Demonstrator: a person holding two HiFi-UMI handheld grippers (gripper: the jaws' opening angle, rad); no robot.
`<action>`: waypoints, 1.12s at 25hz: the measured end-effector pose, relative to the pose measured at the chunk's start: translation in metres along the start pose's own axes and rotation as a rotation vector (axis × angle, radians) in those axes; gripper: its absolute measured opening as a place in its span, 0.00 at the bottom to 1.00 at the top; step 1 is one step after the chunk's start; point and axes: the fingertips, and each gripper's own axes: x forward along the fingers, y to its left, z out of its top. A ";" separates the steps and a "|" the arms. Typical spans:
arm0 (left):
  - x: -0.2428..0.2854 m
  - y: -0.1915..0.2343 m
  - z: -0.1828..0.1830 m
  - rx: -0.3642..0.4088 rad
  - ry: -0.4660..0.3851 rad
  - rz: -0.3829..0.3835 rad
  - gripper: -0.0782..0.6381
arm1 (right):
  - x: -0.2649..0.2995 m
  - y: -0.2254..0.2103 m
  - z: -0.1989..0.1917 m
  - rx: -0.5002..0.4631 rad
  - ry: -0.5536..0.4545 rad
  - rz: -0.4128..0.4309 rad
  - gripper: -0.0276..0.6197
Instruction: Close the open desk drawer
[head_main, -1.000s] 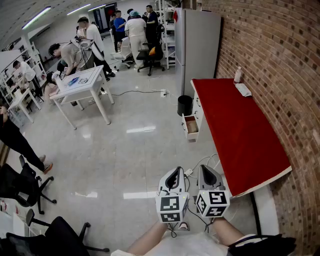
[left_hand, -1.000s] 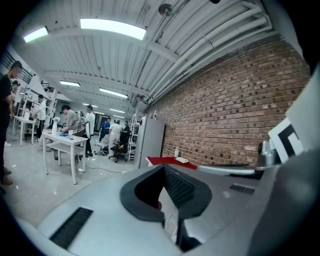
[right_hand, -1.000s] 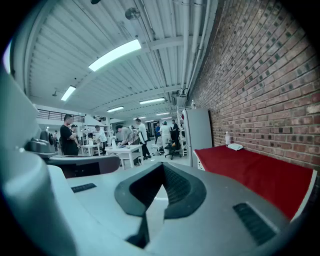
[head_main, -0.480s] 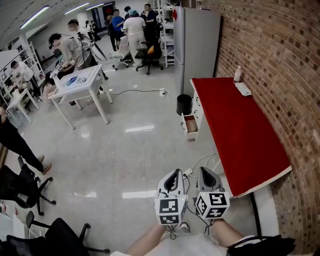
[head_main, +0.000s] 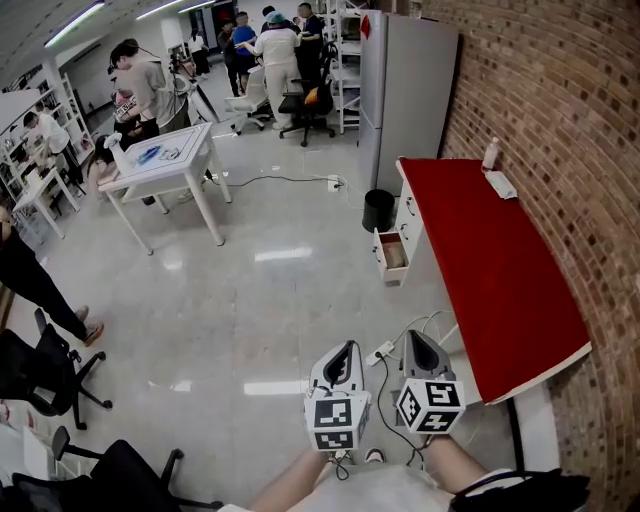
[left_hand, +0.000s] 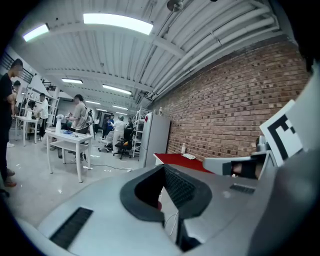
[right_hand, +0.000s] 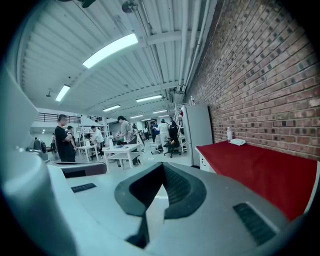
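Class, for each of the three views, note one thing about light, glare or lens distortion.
Head view: white glare patches lie on the glossy floor, and the brick wall bows outward. Left gripper view: black corners ring the picture; the ceiling light is blown out white. Right gripper view: same black ring, and the ceiling ribs bend in arcs.

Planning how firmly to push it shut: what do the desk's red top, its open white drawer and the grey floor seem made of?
Desk's red top: matte, even red, perhaps cloth or laminate; unclear which.
Open white drawer: smooth, flat white panels, likely painted board or metal.
Grey floor: glossy, mirrors ceiling lights, so polished tile or coating.
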 end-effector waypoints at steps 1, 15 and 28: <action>0.002 0.004 0.001 0.004 -0.003 -0.002 0.11 | 0.004 0.003 0.000 0.001 -0.003 -0.002 0.04; 0.056 0.043 -0.003 0.005 0.018 -0.028 0.11 | 0.064 0.000 -0.018 0.006 0.050 -0.048 0.04; 0.174 0.073 0.025 0.029 0.027 -0.029 0.11 | 0.180 -0.035 0.012 0.013 0.053 -0.040 0.04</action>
